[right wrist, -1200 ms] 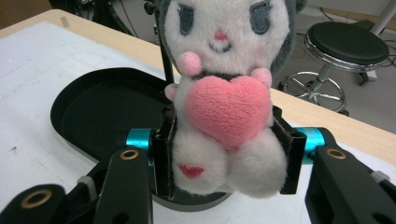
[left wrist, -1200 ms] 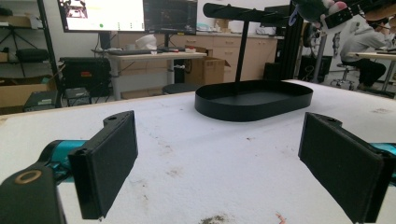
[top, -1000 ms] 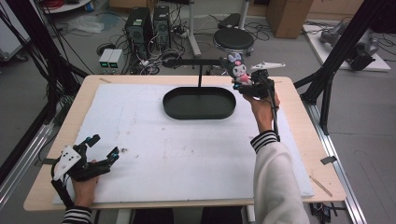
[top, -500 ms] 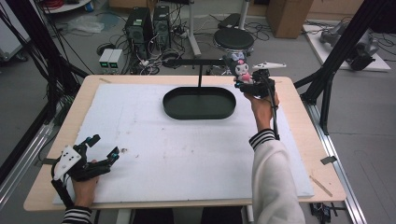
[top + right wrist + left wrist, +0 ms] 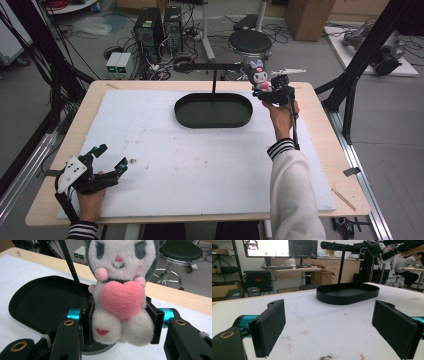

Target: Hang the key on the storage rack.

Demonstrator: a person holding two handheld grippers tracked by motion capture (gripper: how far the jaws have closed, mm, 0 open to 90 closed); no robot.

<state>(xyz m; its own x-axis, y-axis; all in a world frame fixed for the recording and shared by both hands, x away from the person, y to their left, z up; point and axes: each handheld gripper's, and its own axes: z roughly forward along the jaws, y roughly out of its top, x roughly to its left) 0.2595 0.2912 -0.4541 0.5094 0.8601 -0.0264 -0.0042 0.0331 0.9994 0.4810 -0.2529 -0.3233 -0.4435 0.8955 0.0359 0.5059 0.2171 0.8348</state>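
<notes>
Right gripper (image 5: 266, 91), raised above the desk (image 5: 320, 135), its jaws closed on the lower body of a plush toy (image 5: 120, 300) that sits upright between the pads, pink heart facing the camera. The black oval tray (image 5: 212, 111) with its T-shaped stand (image 5: 214, 75) lies just below and beside this gripper. Left gripper (image 5: 107, 165), well apart at the near desk edge, jaws spread wide, holding nothing.
</notes>
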